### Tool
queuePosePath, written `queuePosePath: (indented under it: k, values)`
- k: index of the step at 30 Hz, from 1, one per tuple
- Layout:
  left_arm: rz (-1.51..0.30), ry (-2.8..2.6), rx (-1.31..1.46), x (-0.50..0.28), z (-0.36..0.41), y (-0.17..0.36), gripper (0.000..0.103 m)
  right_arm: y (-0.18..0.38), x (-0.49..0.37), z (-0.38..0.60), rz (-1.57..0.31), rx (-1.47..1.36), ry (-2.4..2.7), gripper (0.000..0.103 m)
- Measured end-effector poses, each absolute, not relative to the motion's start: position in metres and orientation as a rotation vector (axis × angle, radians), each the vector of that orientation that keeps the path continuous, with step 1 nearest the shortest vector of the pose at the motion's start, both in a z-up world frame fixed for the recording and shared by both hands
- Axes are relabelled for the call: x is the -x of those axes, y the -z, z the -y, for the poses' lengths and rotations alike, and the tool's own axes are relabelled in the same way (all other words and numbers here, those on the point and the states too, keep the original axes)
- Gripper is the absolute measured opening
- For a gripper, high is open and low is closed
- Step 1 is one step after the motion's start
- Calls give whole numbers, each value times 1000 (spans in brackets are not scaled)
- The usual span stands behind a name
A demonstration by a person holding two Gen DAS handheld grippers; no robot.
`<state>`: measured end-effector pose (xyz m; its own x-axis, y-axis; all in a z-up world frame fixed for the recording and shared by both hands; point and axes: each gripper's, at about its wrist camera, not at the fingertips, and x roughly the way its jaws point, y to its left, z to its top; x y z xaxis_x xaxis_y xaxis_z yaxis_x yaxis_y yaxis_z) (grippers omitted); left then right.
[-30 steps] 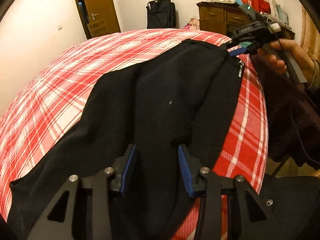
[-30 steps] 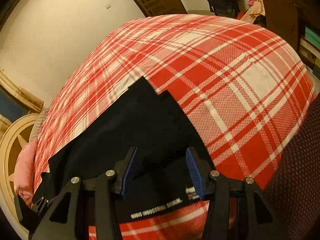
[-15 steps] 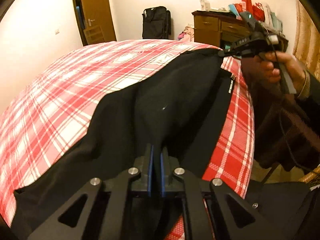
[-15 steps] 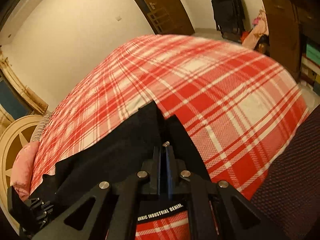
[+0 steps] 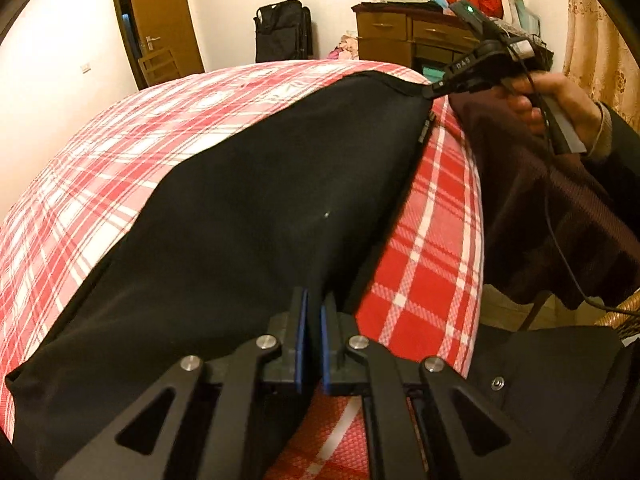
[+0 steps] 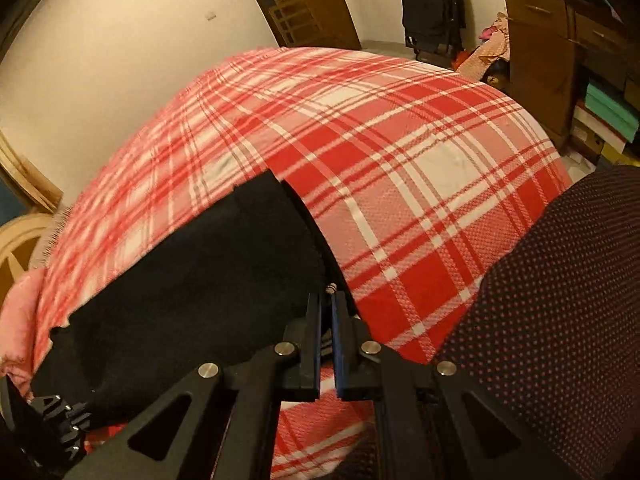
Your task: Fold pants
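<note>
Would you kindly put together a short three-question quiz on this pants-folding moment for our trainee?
1. True or false: both tongs, left and right, are shut on the black pants.
2. What pattern covers the bed?
3. In the left wrist view, the hand holds: A) the right tongs, B) a bag, C) a pillow.

Key: 1 true; 2 red and white plaid; 3 A.

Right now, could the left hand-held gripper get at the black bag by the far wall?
Probably not: the left hand-held gripper is shut on the pants, and the bed lies between it and the black bag.
</note>
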<state>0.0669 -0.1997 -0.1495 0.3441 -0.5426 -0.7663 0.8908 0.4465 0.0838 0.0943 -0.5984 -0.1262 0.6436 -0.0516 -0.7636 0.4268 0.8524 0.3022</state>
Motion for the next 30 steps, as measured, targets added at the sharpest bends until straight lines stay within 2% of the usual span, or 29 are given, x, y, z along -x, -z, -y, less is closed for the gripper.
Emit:
queuePosePath:
  k: [9, 14, 16, 17, 18, 19, 20, 21, 22, 25, 30]
  values:
    - [-729, 991, -513, -73, 197, 147, 7, 133, -89, 594, -886, -442, 319, 4]
    - [-727, 973, -527, -74, 202, 152, 16, 145, -99, 595, -903, -410, 329, 4]
    - [-719, 966, -531, -69, 201, 150, 23, 140, -99, 595, -891, -402, 320, 6]
    - [-707, 966, -525, -66, 198, 146, 26, 139, -99, 594, -893, -385, 332, 17]
    - [-693, 968, -516, -64, 194, 141, 35, 138, -99, 595, -900, -365, 366, 41]
    - [-665, 957, -505, -60, 186, 134, 47, 135, -97, 596, -893, -357, 386, 50]
    - [-641, 944, -491, -59, 178, 128, 53, 130, -94, 597, -861, -372, 367, 54]
    - [-614, 926, -470, -58, 167, 121, 61, 124, -93, 596, -837, -386, 345, 54]
    - [-594, 899, -445, -59, 154, 115, 65, 118, -95, 593, -825, -379, 335, 54]
    - [-577, 801, -417, -70, 118, 108, 65, 100, -114, 584, -791, -311, 299, 54]
    - [-653, 659, -348, -94, 71, 126, 65, 112, -164, 606, -822, -451, 222, 54]
